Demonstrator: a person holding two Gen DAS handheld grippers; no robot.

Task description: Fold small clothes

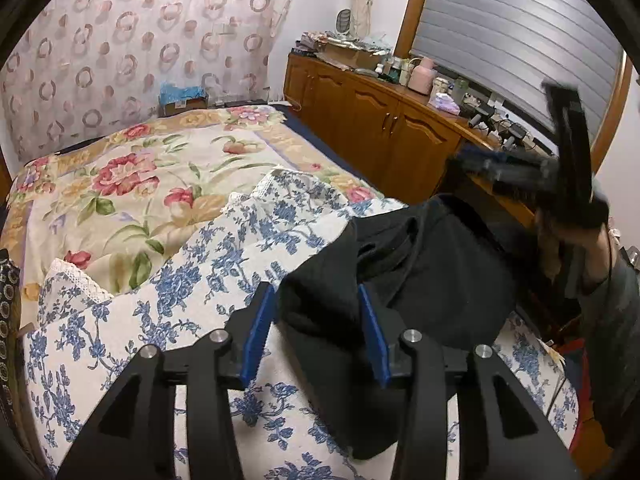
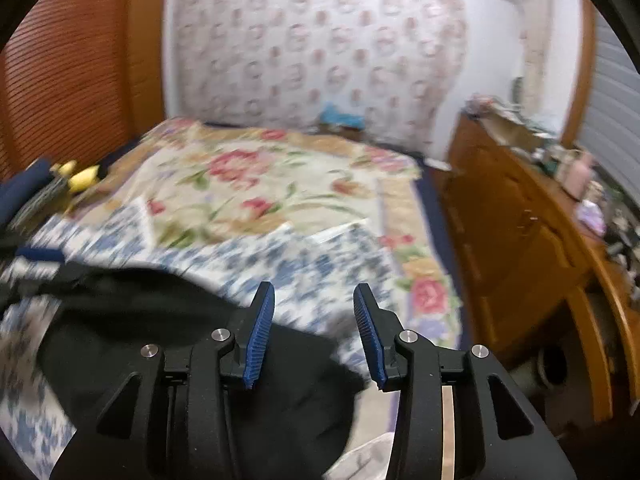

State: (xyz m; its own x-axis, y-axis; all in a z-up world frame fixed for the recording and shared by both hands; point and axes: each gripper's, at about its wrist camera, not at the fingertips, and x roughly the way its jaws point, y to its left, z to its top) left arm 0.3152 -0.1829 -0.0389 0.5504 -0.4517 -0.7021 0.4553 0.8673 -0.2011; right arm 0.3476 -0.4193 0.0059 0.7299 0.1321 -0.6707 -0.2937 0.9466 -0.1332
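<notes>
A black garment (image 1: 420, 264) lies crumpled on a blue-and-white floral cloth (image 1: 168, 304) spread over the bed. My left gripper (image 1: 316, 296) is open, its blue pads on either side of a raised fold of the garment without closing on it. My right gripper (image 2: 314, 296) is open and empty, held above the garment (image 2: 168, 336), which sits low and left in the blurred right wrist view. In the left wrist view the right gripper (image 1: 516, 164) shows blurred, raised at the right above the garment.
A floral bedspread (image 1: 132, 184) covers the bed beyond the cloth. A wooden cabinet (image 1: 384, 120) with clutter on top runs along the right side. Dark and yellow items (image 2: 80, 178) lie at the bed's left edge. A patterned curtain (image 1: 140, 40) hangs behind.
</notes>
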